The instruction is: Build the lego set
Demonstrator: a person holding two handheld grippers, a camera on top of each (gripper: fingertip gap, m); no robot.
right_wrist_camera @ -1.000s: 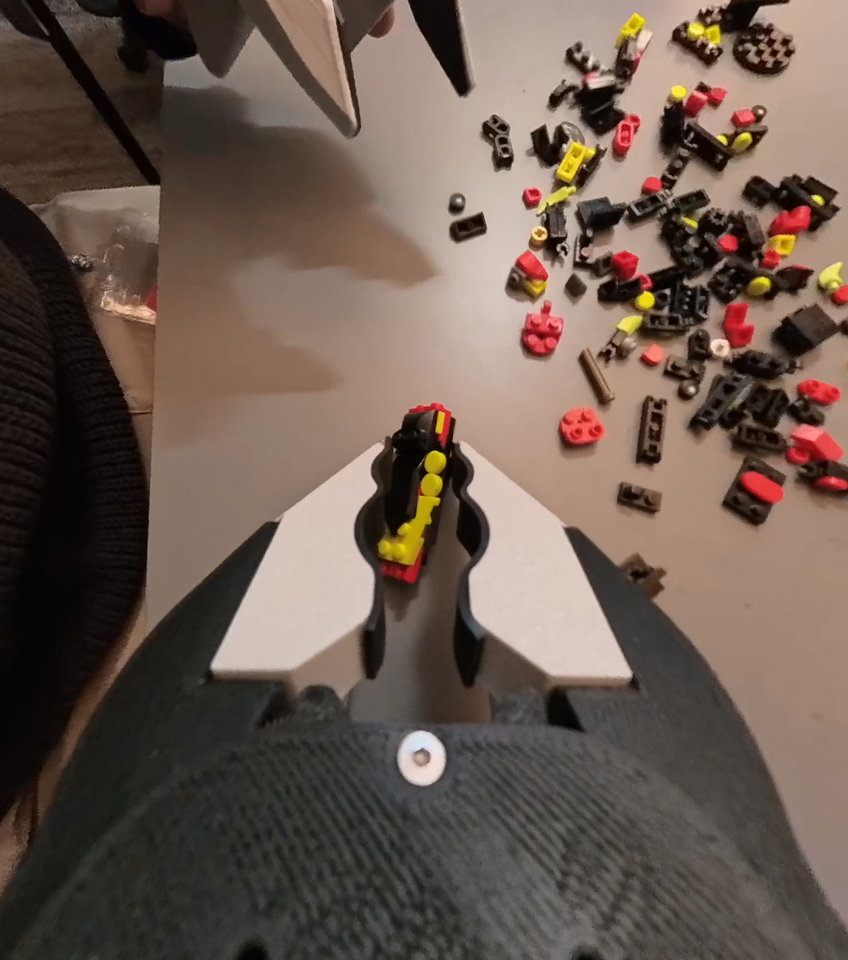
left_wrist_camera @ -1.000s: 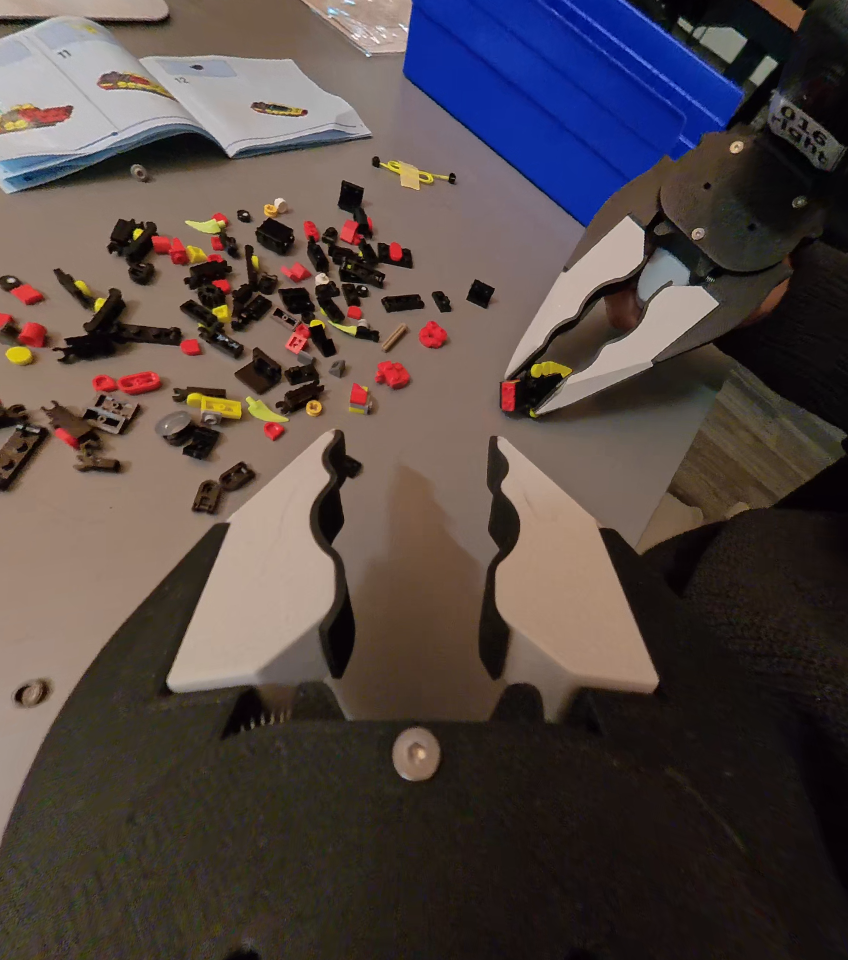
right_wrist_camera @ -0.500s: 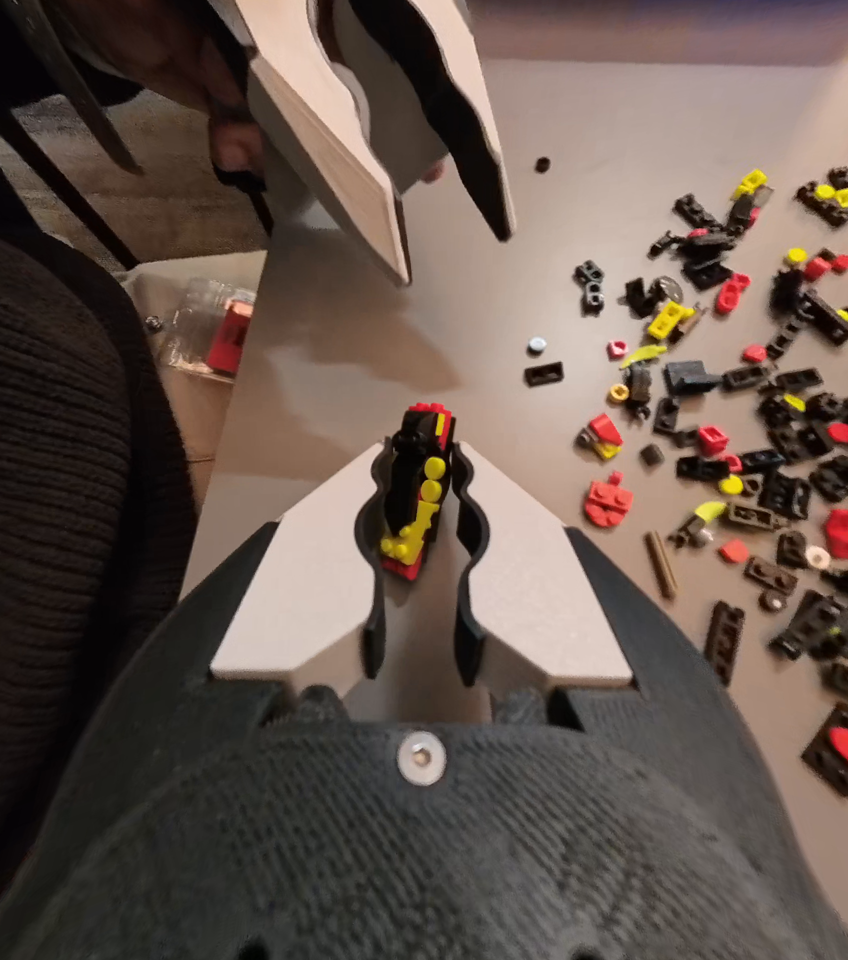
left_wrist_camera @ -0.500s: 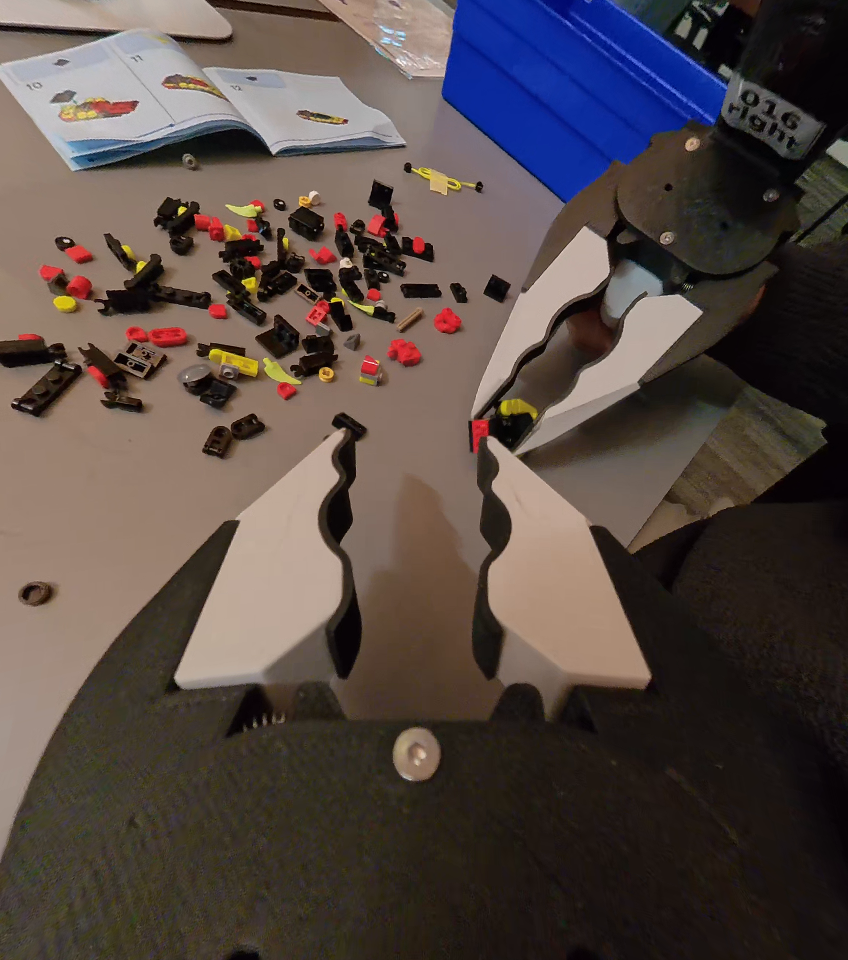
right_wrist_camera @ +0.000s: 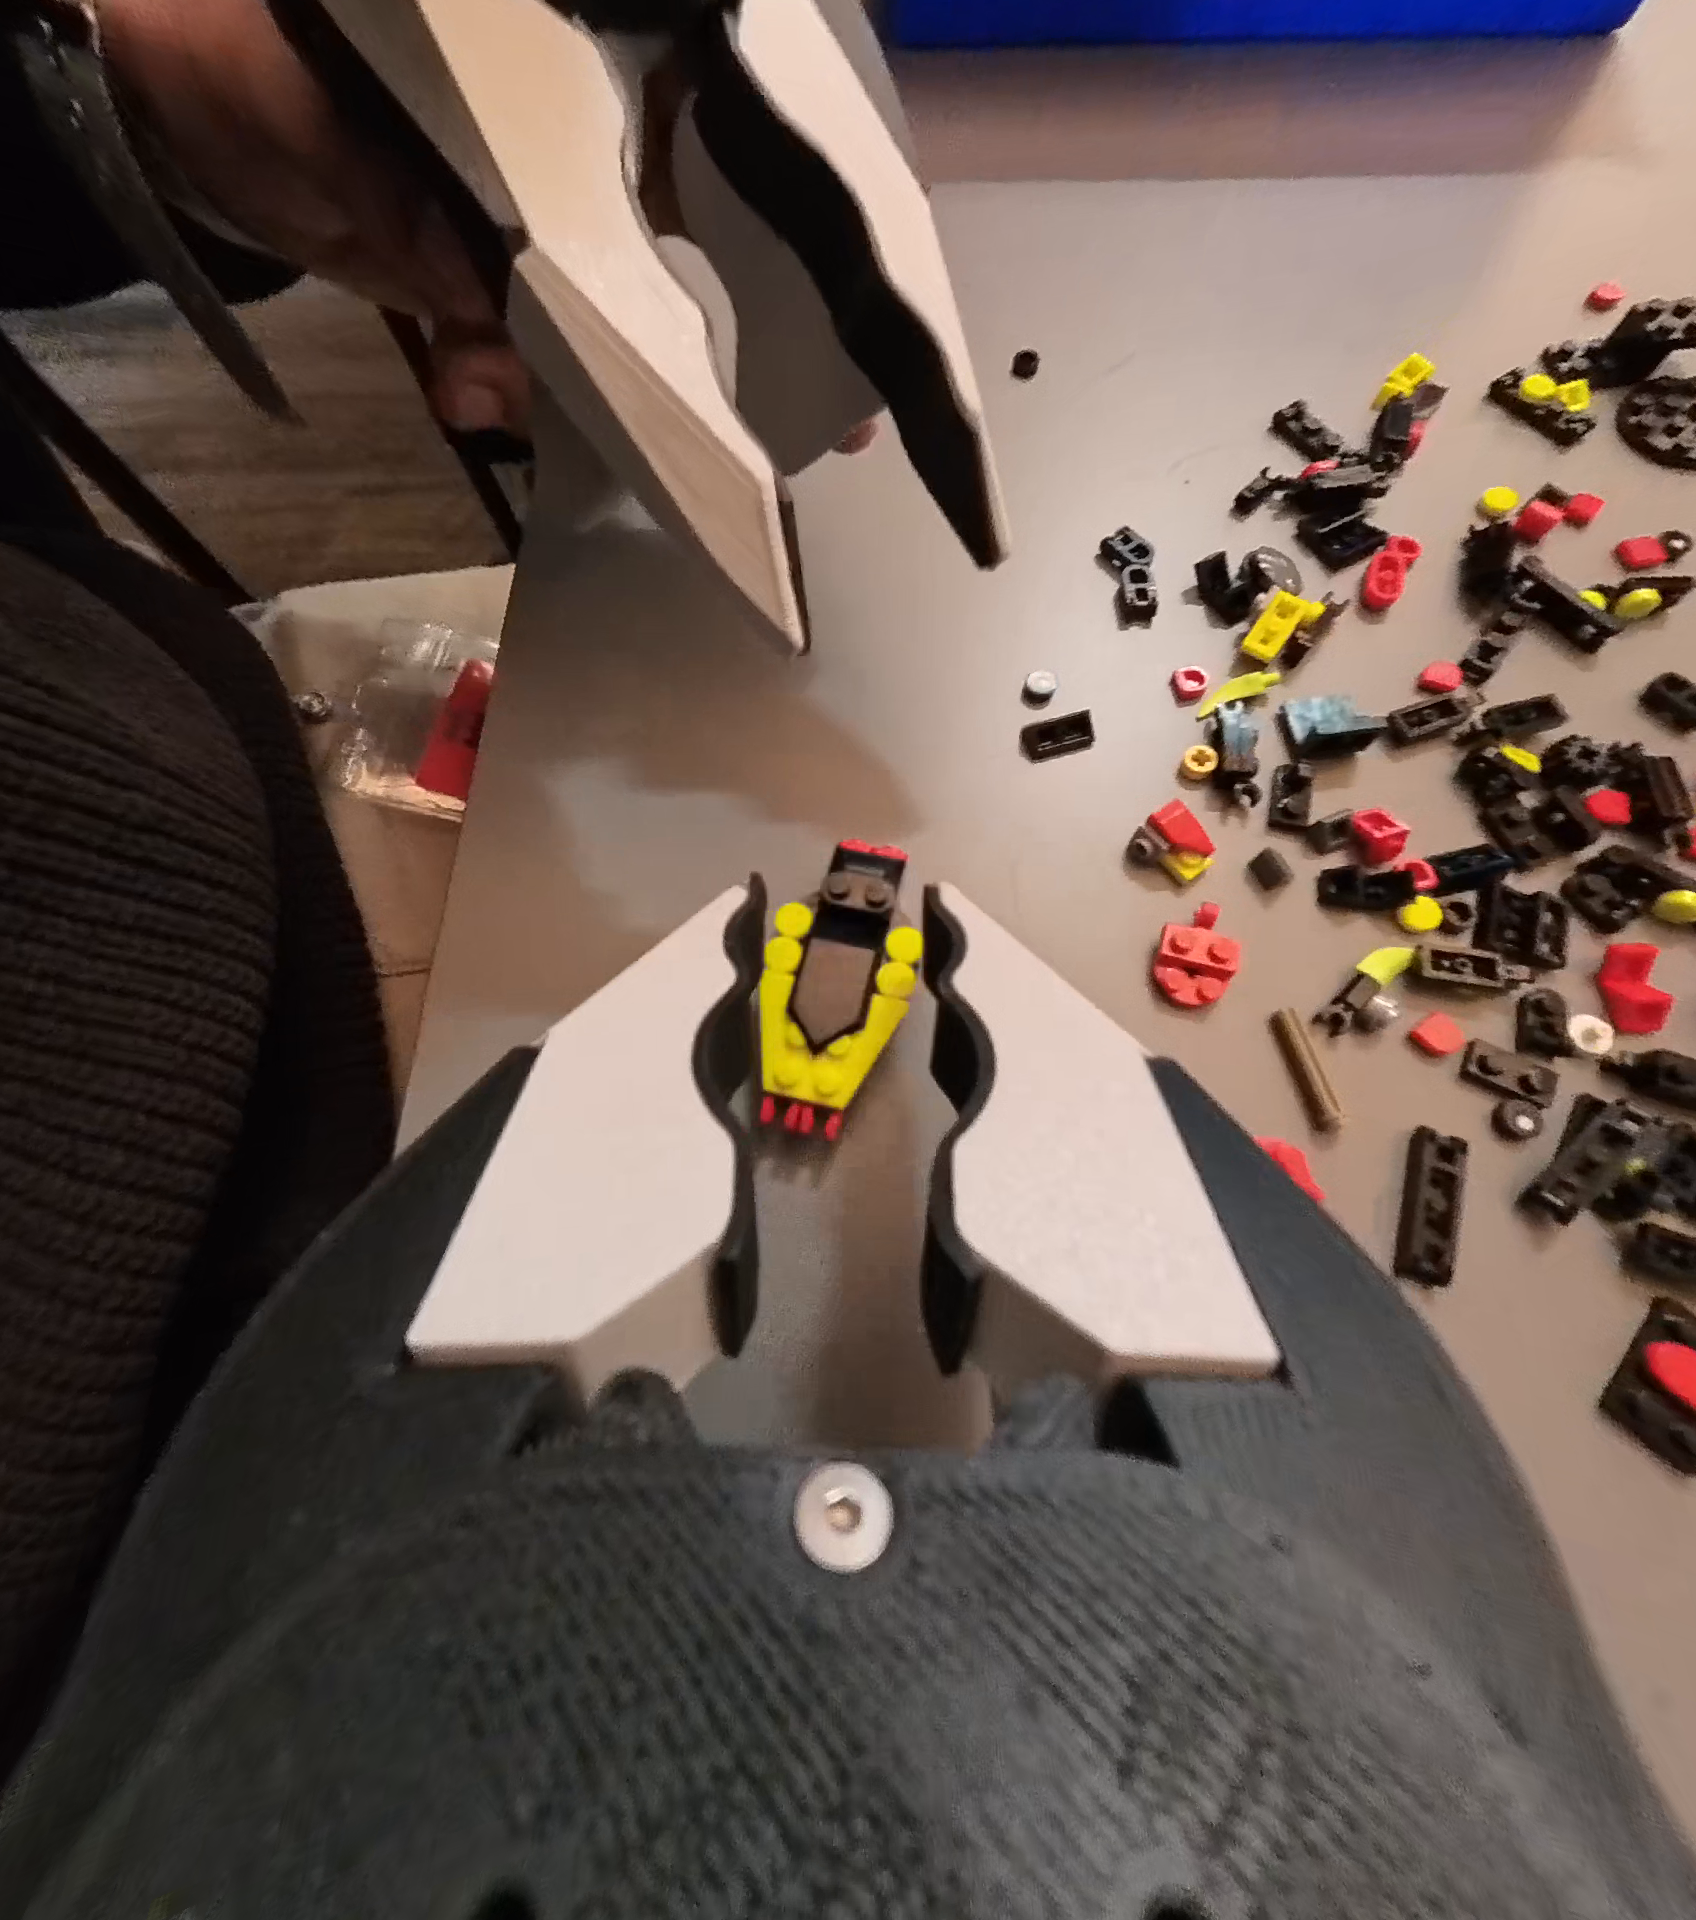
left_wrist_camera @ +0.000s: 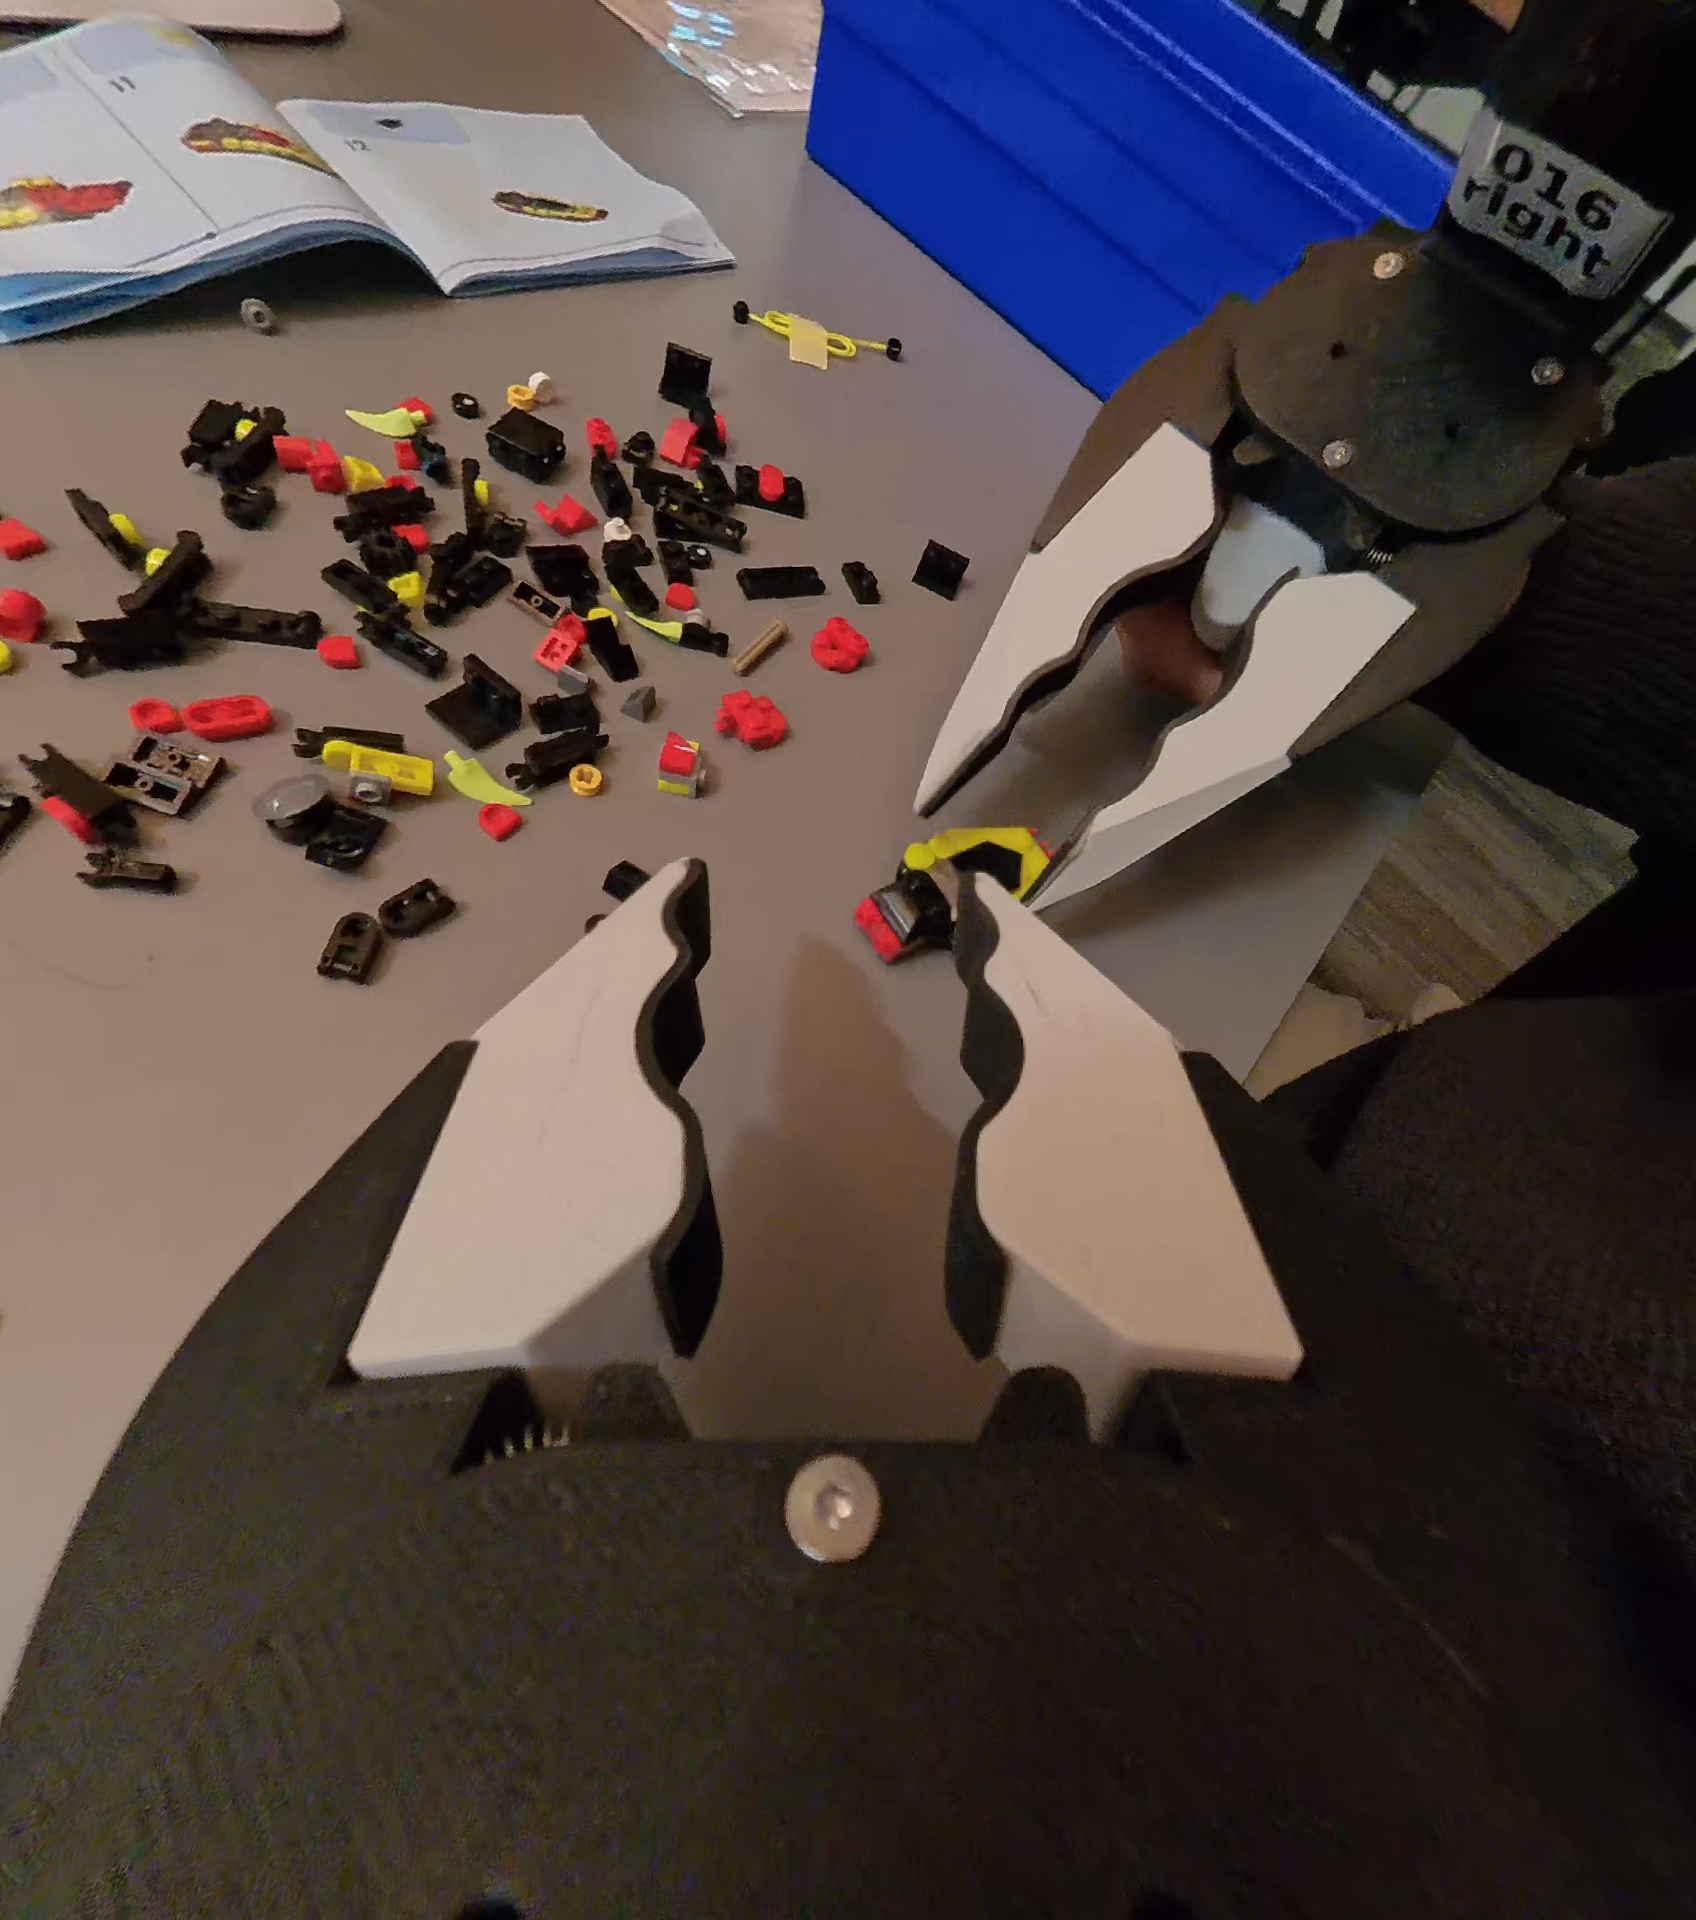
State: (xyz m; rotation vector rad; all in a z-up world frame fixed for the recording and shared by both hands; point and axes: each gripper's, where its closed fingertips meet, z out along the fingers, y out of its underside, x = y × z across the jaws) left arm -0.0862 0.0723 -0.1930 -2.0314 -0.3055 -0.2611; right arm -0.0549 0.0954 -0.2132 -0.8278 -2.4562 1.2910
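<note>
Grey-brown table (left_wrist_camera: pixel 200 1091), matt, with one edge running close to the person's dark knitted sleeve. Nearest item in the left wrist view: the left gripper (left_wrist_camera: pixel 828 894), jaws spread and nothing between them but bare table. Its right-hand fingertip stands just in front of a small brick model (left_wrist_camera: pixel 937 883), built of yellow, black and red pieces. Contact between that tip and the model cannot be confirmed, as the finger covers part of it. In the right wrist view the same model (right_wrist_camera: pixel 828 997) lies flat on the table, lengthwise between the fingers of the right gripper (right_wrist_camera: pixel 839 904), with its red end pointing away from the camera just beyond the tips. The right gripper's jaws are released: the pads flank the model without pressing on it, and a narrow gap appears to show on the right side. From the left wrist view one of its fingers sits clear above the model and the other is down beside it. The left gripper (right_wrist_camera: pixel 885 592) hangs above the table just beyond the model, tips pointing down. Farther out, to one side, loose bricks (left_wrist_camera: pixel 470 613) in black, red and yellow are scattered well apart from both grippers. Beyond them lie an open instruction booklet (left_wrist_camera: pixel 304 197) and a blue bin (left_wrist_camera: pixel 1083 187). A clear plastic bag (right_wrist_camera: pixel 408 707) sits below the table edge.
</note>
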